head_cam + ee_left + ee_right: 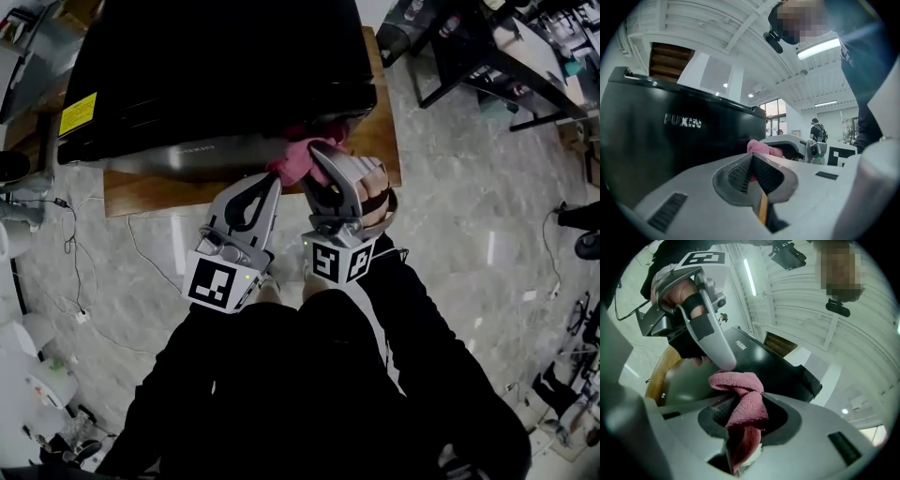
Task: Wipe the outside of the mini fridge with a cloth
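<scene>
A soft, fuzzy pink cloth [296, 161] is pinched in the right gripper [316, 156], at the smooth, shiny front of the boxy black fridge [216, 66]. The left gripper [271, 184] is closed on nothing, just beside it.

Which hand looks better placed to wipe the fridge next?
Right. The right gripper has its fingers shut on the pink cloth, which lies against the front of the mini fridge. The left gripper is shut, merely beside the cloth.
</scene>
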The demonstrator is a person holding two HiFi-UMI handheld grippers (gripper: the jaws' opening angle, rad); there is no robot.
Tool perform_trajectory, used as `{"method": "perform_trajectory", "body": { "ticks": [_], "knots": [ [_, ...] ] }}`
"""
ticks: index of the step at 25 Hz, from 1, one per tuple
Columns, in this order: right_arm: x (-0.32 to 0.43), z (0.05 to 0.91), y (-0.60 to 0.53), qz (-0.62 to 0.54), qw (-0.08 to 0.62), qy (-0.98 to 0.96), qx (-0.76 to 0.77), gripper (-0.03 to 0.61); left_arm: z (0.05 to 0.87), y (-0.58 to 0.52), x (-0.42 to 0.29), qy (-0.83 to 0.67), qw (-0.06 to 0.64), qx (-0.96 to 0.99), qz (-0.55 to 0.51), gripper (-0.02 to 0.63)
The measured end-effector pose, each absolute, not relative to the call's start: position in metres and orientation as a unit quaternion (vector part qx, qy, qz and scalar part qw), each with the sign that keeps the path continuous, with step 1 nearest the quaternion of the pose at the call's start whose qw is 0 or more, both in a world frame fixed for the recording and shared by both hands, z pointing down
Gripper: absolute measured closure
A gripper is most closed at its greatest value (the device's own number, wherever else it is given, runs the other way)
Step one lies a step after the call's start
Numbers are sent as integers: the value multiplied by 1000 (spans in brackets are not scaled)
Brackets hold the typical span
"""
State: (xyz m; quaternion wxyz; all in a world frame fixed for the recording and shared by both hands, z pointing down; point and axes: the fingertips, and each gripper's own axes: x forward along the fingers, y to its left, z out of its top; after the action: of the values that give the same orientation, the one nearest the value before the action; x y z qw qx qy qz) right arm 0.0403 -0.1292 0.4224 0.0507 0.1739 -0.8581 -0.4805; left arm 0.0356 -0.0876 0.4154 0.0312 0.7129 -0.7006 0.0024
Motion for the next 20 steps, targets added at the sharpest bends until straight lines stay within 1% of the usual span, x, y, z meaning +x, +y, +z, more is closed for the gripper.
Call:
{"method": "perform_trajectory", "body": {
  "ticks": [5,9,12,20],
  "knots": [
    [34,483,-122,-465,95,-865,165,442,455,-82,32,-677,55,734,-13,607],
    [36,545,-131,-460,135,-864,154,442,507,-92,34,-672,79,736,11,607],
    [40,582,-134,-458,148,-863,151,442,553,-96,37,-674,96,731,41,607],
    [41,685,-141,-449,213,-859,122,442,653,-114,32,-672,152,723,55,607]
  ]
}}
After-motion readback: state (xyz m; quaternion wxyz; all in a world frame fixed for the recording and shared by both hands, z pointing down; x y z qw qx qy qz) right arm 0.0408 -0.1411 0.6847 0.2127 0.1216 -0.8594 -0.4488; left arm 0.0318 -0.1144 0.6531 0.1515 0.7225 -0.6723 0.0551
